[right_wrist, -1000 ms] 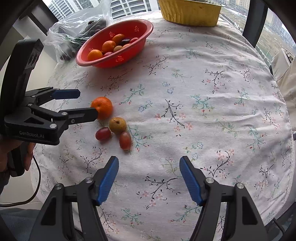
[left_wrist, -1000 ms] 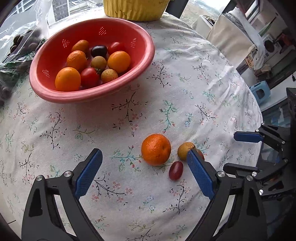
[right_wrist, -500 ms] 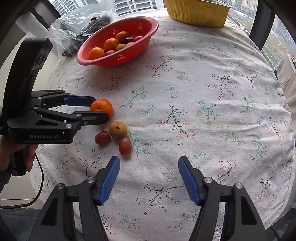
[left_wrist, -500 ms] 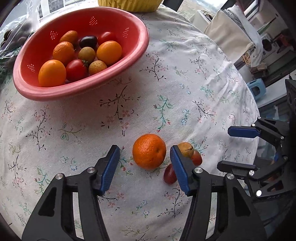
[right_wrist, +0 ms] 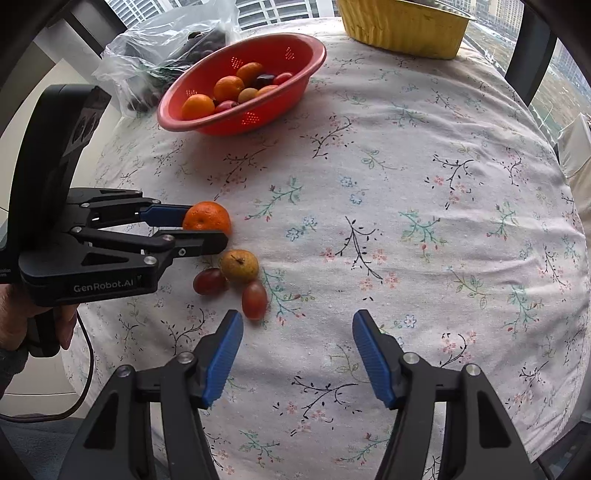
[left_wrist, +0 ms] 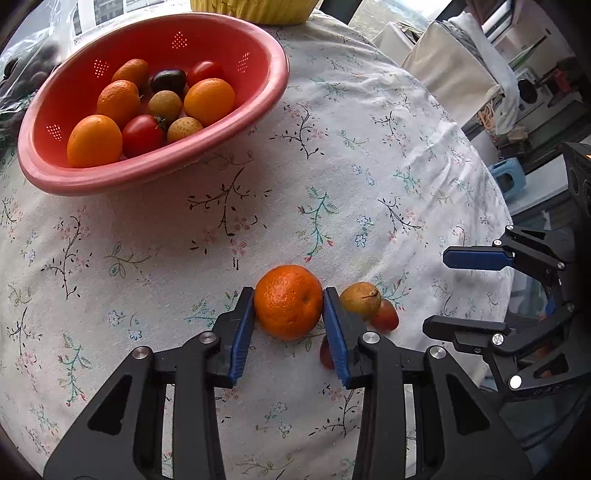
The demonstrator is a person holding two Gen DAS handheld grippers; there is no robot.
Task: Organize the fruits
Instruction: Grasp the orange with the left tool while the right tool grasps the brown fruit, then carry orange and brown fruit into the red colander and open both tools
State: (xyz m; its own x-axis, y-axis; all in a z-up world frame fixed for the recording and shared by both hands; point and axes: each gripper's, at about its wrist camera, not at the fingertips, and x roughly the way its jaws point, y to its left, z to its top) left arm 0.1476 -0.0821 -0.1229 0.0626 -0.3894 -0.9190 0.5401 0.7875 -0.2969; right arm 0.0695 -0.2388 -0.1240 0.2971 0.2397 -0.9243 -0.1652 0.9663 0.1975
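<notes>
Left wrist view: the left gripper [left_wrist: 288,310] has just been closing, from wide apart a second ago to a grip, and its blue pads [left_wrist: 242,332] now press on both sides of the tangerine [left_wrist: 288,301], which sits on the cloth-covered counter [left_wrist: 369,147]. The fruit has not been lifted; in the right wrist view it rests on the cloth with the left gripper [right_wrist: 201,225] clamped across it.

Just beside the tangerine, at its 3 o'clock, lies a small brown pear [left_wrist: 360,299]. Two red grape tomatoes [right_wrist: 210,281] [right_wrist: 254,300] touch or nearly touch the pear at its lower side. The right-hand jaw stands between tangerine and pear, close to the pear.

The red colander [left_wrist: 155,173] lies at 11 o'clock from the tangerine, well apart, and already holds several oranges and tomatoes. A yellow tub [right_wrist: 402,27] stands at the far edge, and a clear plastic bag [right_wrist: 166,40] lies to the colander's left.

The right gripper [right_wrist: 297,354] hovers over bare cloth, jaws apart and empty, having just been narrowing slightly; the nearer tomato lies beside its left pad.

Reading: the grasp appears complete, so the likely next step is a lift and carry to the colander. The lift should be straight up, since the neighbouring pear could roll if nudged.
</notes>
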